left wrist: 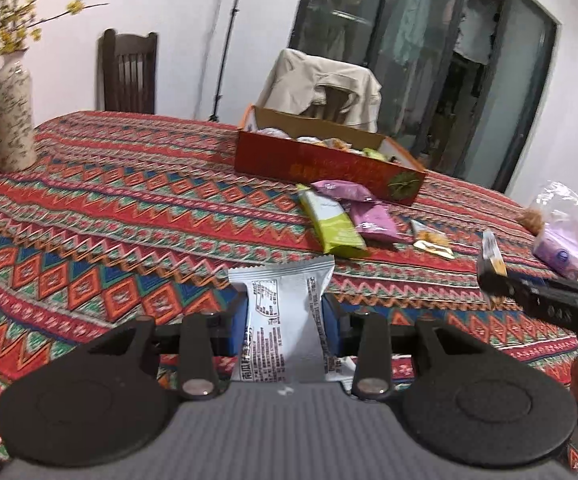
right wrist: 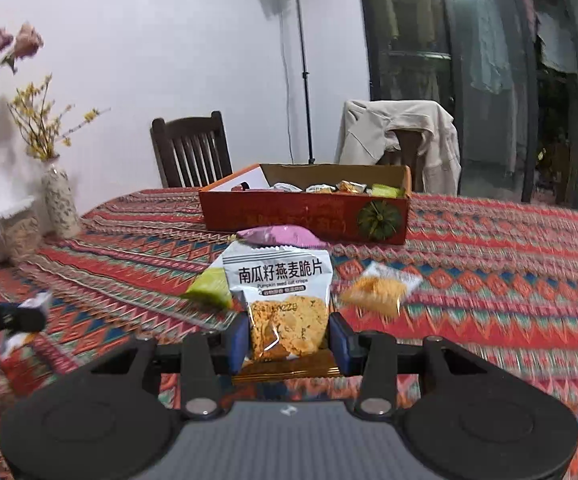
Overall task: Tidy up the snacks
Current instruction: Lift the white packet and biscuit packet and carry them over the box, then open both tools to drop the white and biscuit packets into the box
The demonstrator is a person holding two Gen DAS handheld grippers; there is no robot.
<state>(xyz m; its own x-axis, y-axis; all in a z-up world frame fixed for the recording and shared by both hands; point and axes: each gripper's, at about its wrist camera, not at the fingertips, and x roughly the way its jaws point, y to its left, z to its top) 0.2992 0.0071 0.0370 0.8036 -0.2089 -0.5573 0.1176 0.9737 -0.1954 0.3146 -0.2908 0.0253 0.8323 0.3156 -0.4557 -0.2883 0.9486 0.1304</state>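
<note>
Here, two snack packets are held off the table, one in each gripper. The left gripper (left wrist: 285, 320) has its blue pads pressed on the sides of a white packet (left wrist: 283, 312), printed back toward the camera, standing upright between the jaws. The right gripper (right wrist: 289, 338) is closed about as far as it goes on an oat crisp packet (right wrist: 279, 300), front label facing the camera, the crisp visible through its clear window. Both point toward the red cardboard box (right wrist: 305, 216) at the far side of the table, already holding several wrapped snacks. Between grippers and box, loose packets lie on the patterned tablecloth (left wrist: 109, 208): a green packet (left wrist: 331, 220), two purple packets (left wrist: 363, 208) just in front of the box wall, and a small orange packet (left wrist: 433, 238). A clear bag of snacks (left wrist: 561, 232) sits at the right edge. As for risks, the packets are slippery, air-filled film gripped only at their lower sides, so either could slide out on the way. The tight squeeze on the right may crack the brittle crisp. The grippers travel close together and might collide above the box. A low approach could snag the near wall or sweep the purple packets aside. A vase (left wrist: 14, 120) stands well apart at the far left edge.
</note>
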